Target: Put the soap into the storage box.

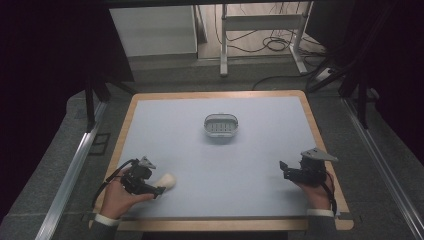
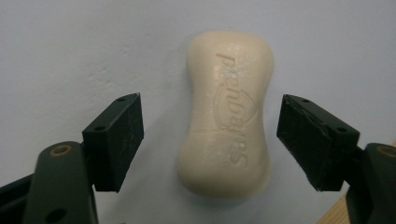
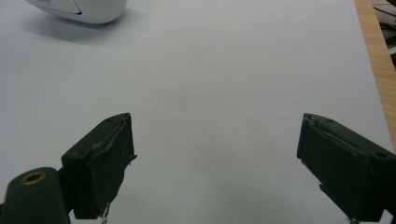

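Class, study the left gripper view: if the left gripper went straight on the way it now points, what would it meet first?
The bar of soap. It lies on the pale blue table top between the open fingers of the left gripper, untouched. How far the gripper sits above the surface is unclear.

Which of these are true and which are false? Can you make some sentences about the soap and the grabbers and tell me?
1. The soap bar lies on the table between the open jaws of the left gripper. True.
2. The soap is already inside the soap dish. False: it lies on the mat near the left gripper, far from the dish.
3. The right gripper is holding the soap dish. False: its jaws are open with nothing between them.
4. The soap has letters pressed into its top. True.
5. The dish sits near the middle of the mat. True.
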The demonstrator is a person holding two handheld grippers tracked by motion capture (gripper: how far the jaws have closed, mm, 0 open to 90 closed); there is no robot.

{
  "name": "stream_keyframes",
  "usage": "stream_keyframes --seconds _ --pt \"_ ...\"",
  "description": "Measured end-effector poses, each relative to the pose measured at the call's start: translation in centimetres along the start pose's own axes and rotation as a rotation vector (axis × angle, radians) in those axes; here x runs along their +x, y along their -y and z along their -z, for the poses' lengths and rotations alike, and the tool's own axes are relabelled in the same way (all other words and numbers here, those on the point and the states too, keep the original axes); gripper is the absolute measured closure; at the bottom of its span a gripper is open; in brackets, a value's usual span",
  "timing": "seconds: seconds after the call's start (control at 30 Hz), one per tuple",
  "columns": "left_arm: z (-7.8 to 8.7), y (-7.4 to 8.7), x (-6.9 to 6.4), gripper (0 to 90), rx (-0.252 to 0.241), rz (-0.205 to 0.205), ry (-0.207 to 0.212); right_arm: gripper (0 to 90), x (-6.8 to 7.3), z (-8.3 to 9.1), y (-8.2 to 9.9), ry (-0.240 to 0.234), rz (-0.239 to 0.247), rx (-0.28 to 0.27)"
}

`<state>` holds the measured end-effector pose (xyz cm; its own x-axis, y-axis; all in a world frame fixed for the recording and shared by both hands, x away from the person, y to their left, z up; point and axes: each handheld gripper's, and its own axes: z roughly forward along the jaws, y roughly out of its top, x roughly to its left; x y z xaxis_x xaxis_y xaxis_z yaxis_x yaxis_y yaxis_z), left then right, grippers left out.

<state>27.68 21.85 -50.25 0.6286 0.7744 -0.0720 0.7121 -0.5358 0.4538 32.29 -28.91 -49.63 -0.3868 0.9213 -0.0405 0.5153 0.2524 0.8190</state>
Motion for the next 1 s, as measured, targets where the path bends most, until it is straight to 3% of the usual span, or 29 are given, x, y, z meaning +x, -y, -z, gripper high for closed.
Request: stream_keyframes --seconds 0.53,0.67,1.0 --pt "-1.5 -0.7 -0.8 36.6 0.084 -0.012 -0.019 10.7 -0.1 0.0 0.1 0.016 0.002 0.005" --pt "-1.7 -0.5 -0.9 45.7 0.089 -0.017 -0.02 10.7 -0.2 0.0 0.1 0.022 -0.004 0.004" --pt "-1.5 -0.8 -0.8 49.1 0.09 -0.033 -0.009 10.7 -0.1 -0.1 0.1 0.026 -0.003 0.008"
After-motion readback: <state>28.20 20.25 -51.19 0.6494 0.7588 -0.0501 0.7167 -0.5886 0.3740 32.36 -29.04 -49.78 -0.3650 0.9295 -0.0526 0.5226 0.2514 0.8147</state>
